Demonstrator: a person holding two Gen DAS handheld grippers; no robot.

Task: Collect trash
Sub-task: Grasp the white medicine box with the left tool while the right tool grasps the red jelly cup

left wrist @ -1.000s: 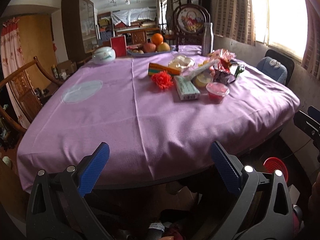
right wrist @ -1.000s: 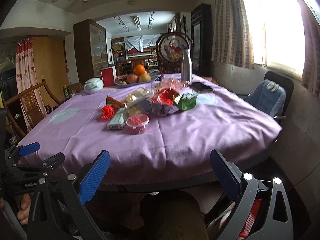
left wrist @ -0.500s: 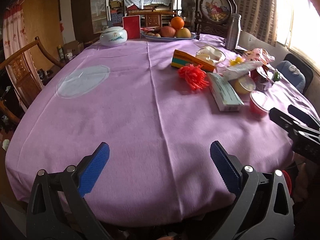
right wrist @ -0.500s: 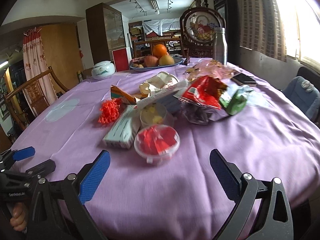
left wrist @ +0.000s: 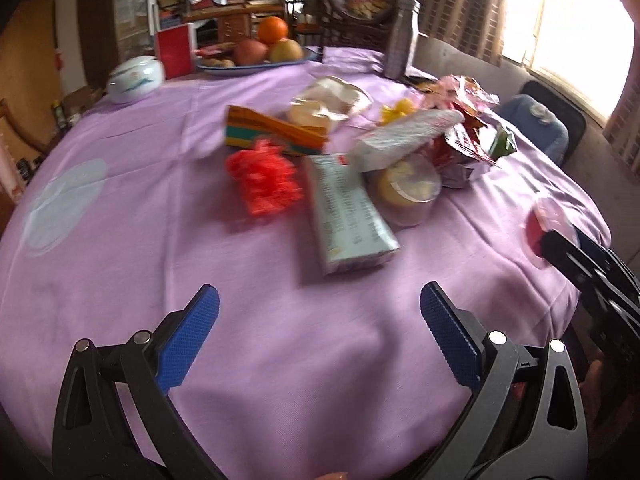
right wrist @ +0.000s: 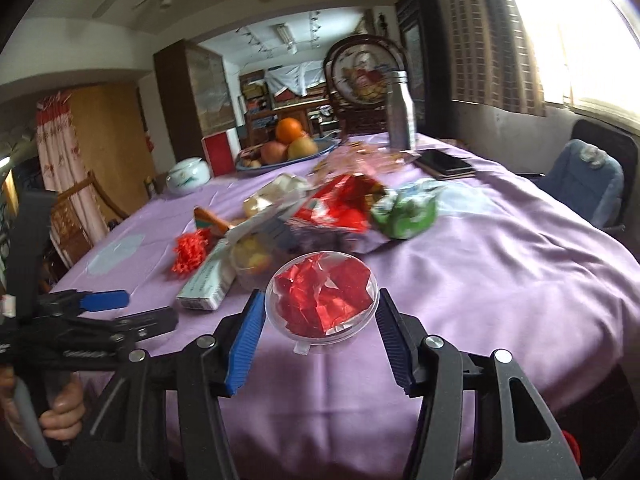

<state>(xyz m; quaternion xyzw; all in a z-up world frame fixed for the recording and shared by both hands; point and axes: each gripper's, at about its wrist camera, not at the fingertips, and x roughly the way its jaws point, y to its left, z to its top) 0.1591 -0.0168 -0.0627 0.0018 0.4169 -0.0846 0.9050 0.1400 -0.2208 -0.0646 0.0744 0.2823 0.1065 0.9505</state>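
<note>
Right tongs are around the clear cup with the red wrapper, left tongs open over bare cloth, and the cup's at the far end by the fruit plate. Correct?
Not quite. The cup sits near the table's front edge, far from the fruit plate, as the right wrist view shows. The rest stands: right tongs flank the cup, left tongs are open over bare cloth.

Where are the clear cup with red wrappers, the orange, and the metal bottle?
clear cup (right wrist: pixel 322 300), right wrist view, on the red wrappers inside.
orange (right wrist: pixel 289 130), right wrist view, middle of the fruit.
metal bottle (right wrist: pixel 400 116), right wrist view, on its body.
</note>
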